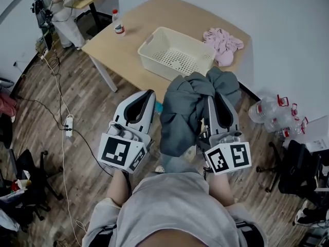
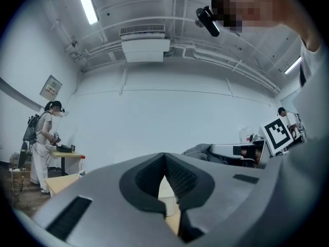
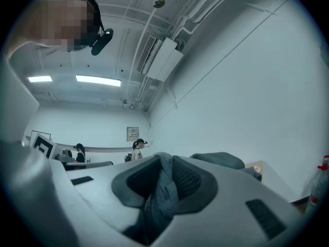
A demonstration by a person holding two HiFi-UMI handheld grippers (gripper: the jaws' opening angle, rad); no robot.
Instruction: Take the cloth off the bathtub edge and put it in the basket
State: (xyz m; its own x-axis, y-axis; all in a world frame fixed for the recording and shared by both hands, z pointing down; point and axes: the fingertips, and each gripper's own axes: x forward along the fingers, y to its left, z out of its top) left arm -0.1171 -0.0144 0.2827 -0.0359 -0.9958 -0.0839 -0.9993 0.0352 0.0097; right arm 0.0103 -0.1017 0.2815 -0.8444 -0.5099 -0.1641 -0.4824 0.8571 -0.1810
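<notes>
Grey, soft and heavily creased, the cloth (image 1: 185, 112) hung from the right gripper (image 1: 215, 95), whose jaws were clamped on a fold of it. In the right gripper view the fabric filled the slot between the ribbed dark pads and bulged over the tips. Most of the cloth draped down the inner side of that gripper, into the space between the two tools, and a bunched part sat over the jaw tips.

The left gripper (image 1: 148, 94) was just beside the hanging cloth but apart from it. Its jaws were closed tip to tip with nothing between them.

Ahead of both grippers stood the basket (image 1: 154, 53), a cream plastic rectangle with a perforated bottom and rounded rim. It sat on a pale wooden table (image 1: 128, 50), with its near long wall facing the jaws. Straight beyond the right gripper, just beside the basket's far end, lay a crumpled pink cloth (image 1: 223, 42). Ahead and left of the left gripper a small bottle (image 1: 119, 29) stood upright near the table's far edge, well apart from the basket.

Out to the right of the right gripper, clear plastic bottles (image 1: 272, 115) lay clustered on the floor.
</notes>
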